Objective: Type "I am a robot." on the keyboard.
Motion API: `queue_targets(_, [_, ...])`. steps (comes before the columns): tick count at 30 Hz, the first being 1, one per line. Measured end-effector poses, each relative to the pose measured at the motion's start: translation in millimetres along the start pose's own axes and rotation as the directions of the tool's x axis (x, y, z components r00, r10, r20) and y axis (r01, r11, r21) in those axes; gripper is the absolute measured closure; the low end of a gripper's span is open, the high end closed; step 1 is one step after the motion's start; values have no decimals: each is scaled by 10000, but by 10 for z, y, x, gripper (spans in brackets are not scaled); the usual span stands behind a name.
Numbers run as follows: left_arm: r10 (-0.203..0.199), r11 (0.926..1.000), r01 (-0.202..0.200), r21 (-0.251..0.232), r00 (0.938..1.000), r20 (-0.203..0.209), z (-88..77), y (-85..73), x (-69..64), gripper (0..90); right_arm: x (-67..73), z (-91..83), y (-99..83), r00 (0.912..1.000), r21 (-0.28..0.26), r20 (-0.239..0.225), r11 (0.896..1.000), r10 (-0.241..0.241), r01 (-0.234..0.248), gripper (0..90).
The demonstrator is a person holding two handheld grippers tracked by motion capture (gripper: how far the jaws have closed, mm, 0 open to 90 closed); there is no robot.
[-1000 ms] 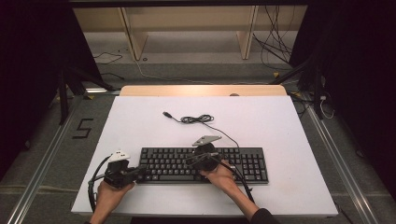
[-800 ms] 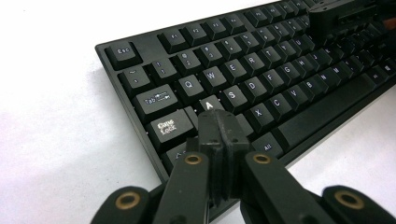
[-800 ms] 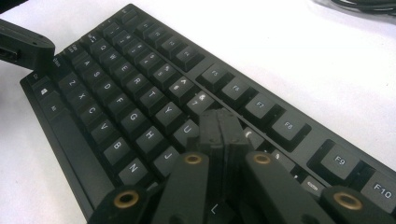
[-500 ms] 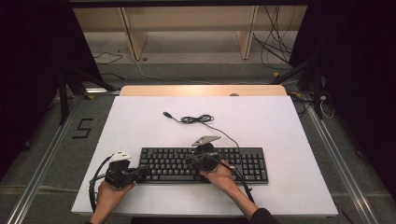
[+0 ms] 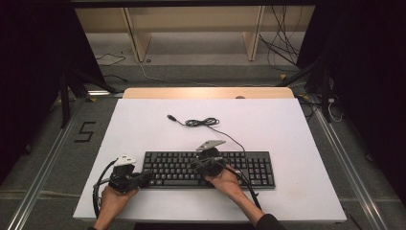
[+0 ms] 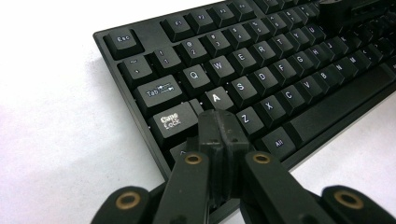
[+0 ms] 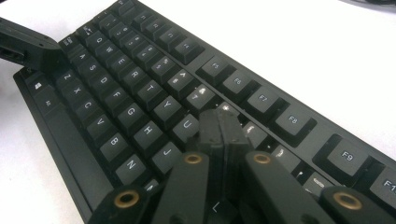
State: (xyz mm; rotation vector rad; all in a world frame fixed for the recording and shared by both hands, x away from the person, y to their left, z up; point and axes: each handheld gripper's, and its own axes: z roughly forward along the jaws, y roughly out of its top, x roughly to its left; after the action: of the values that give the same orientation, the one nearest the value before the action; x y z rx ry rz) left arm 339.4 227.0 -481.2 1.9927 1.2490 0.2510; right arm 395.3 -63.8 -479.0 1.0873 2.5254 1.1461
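A black keyboard lies flat on the white tabletop, near its front edge and about midway between the side edges, long side parallel to that edge. The left gripper is clenched with nothing between its jaws; its joined tips are at the keyboard's left end, and in the left gripper view they sit over the keys just below the A key, beside Caps Lock. The right gripper is likewise clenched on nothing, its tips over the middle of the letter block, next to the U key and J key in the right gripper view. Behind the keyboard its black cable lies loosely coiled toward the tabletop's middle, ending in a USB plug.
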Motion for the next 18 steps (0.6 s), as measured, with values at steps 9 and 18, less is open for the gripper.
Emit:
queue_targets(9, [-14, 10000, 14, -18, 10000, 14, -1, 2, -2, 891, 12, 2, -6, 10000, -40, 87, 10000, -15, 15, 900])
queue_targets(18, [74, 9973, -69, -733, 10000, 66, -87, 27, -13, 880, -25, -106, 25, 9980, -608, -370, 9967, 516, -538, 854])
